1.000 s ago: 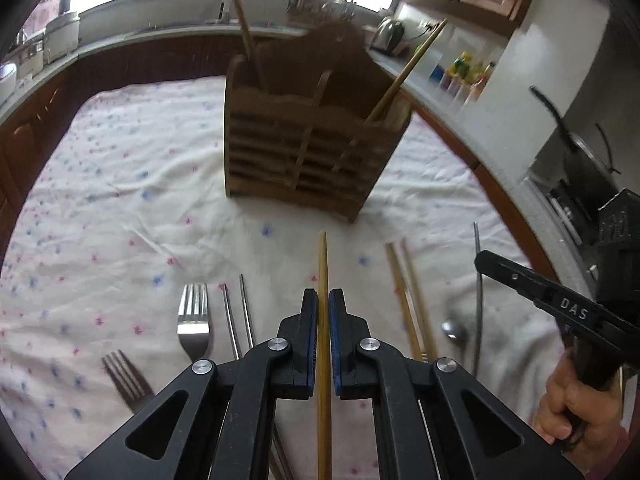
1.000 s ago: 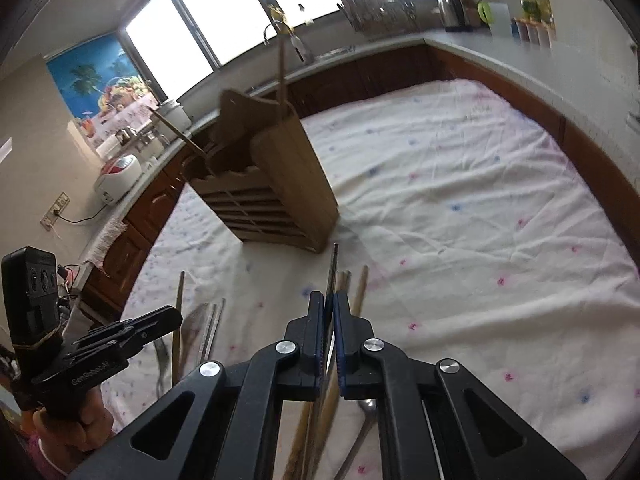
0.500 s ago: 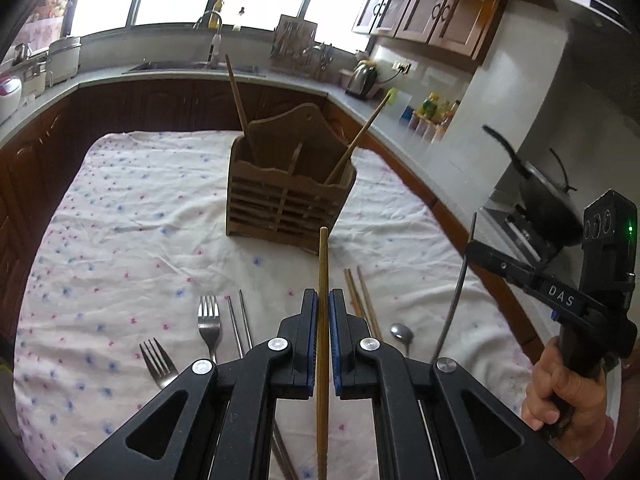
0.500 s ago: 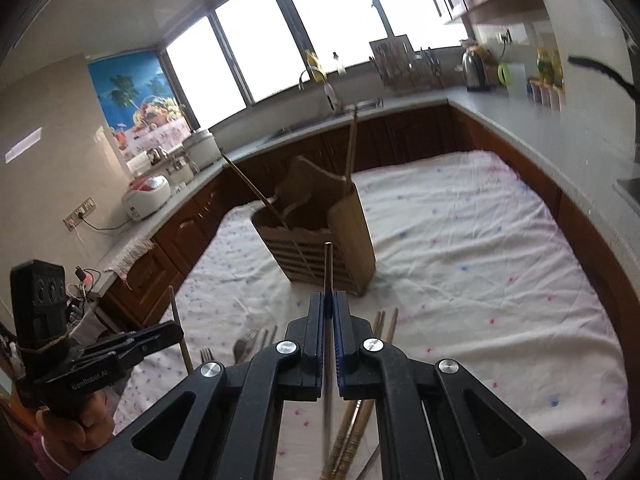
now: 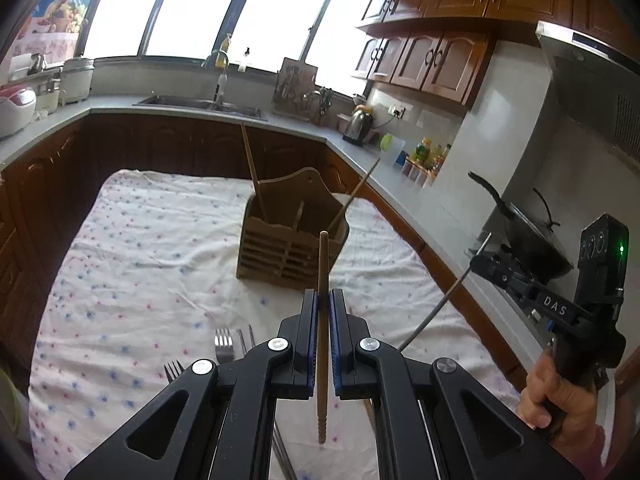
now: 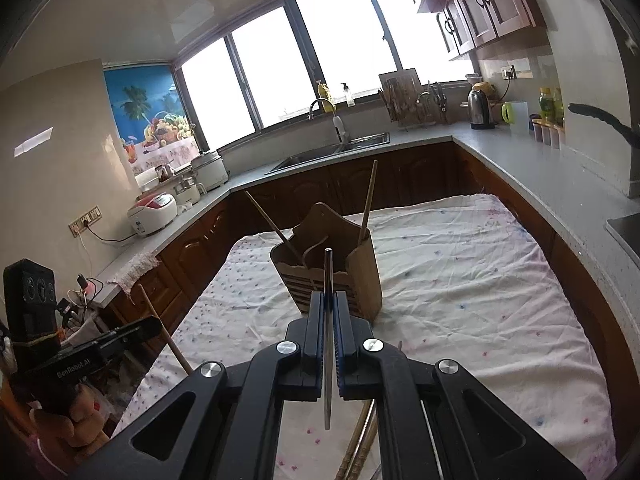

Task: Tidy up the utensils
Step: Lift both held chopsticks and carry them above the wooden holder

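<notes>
A wooden utensil holder (image 5: 292, 240) stands mid-table with two wooden chopsticks leaning in it; it also shows in the right wrist view (image 6: 336, 264). My left gripper (image 5: 322, 300) is shut on a wooden chopstick (image 5: 323, 272), held well above the table, short of the holder. My right gripper (image 6: 328, 300) is shut on a metal chopstick (image 6: 328, 276), also raised, to the right; it shows in the left wrist view (image 5: 440, 304). Two forks (image 5: 223, 344) and metal chopsticks (image 5: 245, 336) lie on the cloth below.
The table carries a white dotted cloth (image 5: 140, 264). Wooden chopsticks (image 6: 360, 444) lie below my right gripper. A wok (image 5: 532, 240) sits on the counter at right. Dark cabinets and a counter with a sink (image 6: 336, 152) surround the table.
Both grippers have risen and tilted up with their chopsticks. The holder now looks farther and lower; the utensils on the cloth have dropped toward the frame bottom.
</notes>
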`<act>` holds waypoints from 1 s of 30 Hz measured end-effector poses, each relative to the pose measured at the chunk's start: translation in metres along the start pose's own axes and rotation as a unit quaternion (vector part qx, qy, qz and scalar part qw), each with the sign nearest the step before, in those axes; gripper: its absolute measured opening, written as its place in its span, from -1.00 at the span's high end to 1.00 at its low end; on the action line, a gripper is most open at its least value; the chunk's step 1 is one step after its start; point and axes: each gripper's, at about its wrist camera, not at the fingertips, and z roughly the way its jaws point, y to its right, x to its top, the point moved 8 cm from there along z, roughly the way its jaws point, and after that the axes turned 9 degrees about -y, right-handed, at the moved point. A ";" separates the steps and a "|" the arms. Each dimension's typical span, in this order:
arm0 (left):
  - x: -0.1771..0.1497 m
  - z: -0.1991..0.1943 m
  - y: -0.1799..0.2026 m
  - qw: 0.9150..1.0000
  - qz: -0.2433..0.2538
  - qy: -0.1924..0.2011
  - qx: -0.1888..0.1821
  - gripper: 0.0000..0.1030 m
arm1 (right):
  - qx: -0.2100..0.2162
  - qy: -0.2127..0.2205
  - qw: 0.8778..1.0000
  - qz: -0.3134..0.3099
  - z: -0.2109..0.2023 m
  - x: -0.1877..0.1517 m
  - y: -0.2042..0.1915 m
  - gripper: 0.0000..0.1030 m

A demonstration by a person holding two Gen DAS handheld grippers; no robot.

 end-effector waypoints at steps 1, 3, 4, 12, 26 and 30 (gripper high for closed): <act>0.001 -0.002 -0.001 1.000 -0.001 0.004 0.001 0.94 | 0.000 0.001 1.000 0.000 0.000 0.001 0.000 0.91; 0.003 -0.003 -0.003 1.000 -0.003 0.009 0.005 0.94 | 0.000 0.003 1.000 -0.001 0.000 0.002 0.000 0.91; 0.004 -0.004 -0.004 1.000 -0.004 0.012 0.005 0.94 | 0.000 0.004 1.000 0.000 0.000 0.003 0.000 0.91; 0.018 -0.005 -0.013 0.999 -0.010 0.030 0.007 0.94 | 0.003 0.012 1.000 0.002 0.001 0.012 0.002 0.91; 0.063 0.001 -0.029 0.997 -0.009 0.072 0.014 0.94 | 0.010 0.049 0.999 -0.005 0.007 0.064 -0.002 0.91; 0.084 0.003 -0.036 0.996 -0.008 0.090 0.014 0.94 | 0.012 0.066 0.998 -0.006 0.010 0.086 -0.003 0.91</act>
